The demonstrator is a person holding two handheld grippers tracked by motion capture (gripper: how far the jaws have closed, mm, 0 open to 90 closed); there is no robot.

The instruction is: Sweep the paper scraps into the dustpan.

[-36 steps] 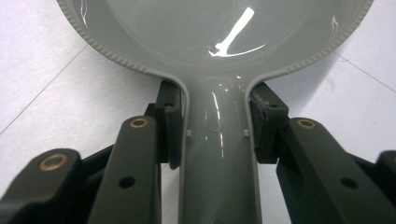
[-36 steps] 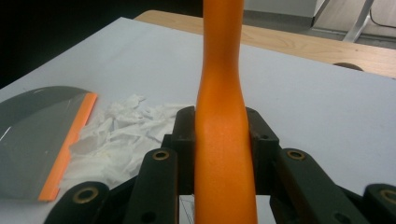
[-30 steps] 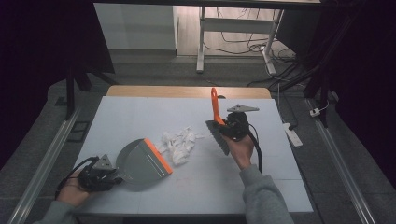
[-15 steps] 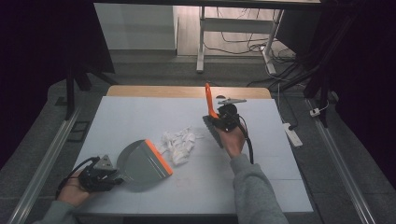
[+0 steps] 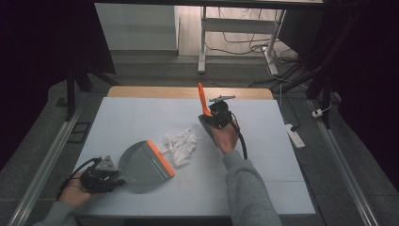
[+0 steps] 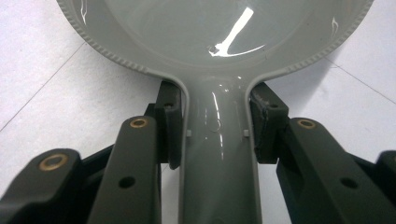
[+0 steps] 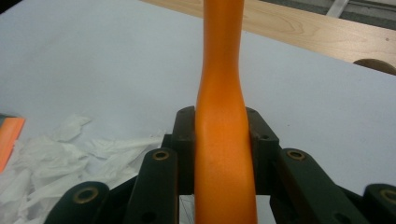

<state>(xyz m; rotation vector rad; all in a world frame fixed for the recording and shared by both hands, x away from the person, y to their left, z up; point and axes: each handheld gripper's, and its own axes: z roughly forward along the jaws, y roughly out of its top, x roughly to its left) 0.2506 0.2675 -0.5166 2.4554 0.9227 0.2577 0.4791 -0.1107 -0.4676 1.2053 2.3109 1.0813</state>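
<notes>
A grey dustpan [image 5: 141, 165] with an orange lip lies on the white table, its mouth toward a heap of crumpled white paper [image 5: 180, 143]. My left gripper [image 5: 99, 176] is shut on the dustpan's handle [image 6: 219, 158], both pads pressed to its sides. My right gripper [image 5: 217, 115] is shut on the orange handle [image 7: 223, 140] of a hand brush [image 5: 203, 101], held upright just right of the paper. In the right gripper view the paper [image 7: 70, 149] lies at lower left, with the dustpan's orange lip [image 7: 9, 135] at the frame's left edge.
The white tabletop [image 5: 263, 179] has a wooden strip [image 5: 188, 92] along its far edge. A metal table leg [image 5: 203, 42] and cables stand on the floor beyond. A power strip [image 5: 294, 135] lies off the table's right side.
My right gripper has carried the brush a little to the left and away, closer to the paper heap. The left gripper and dustpan have stayed in place.
</notes>
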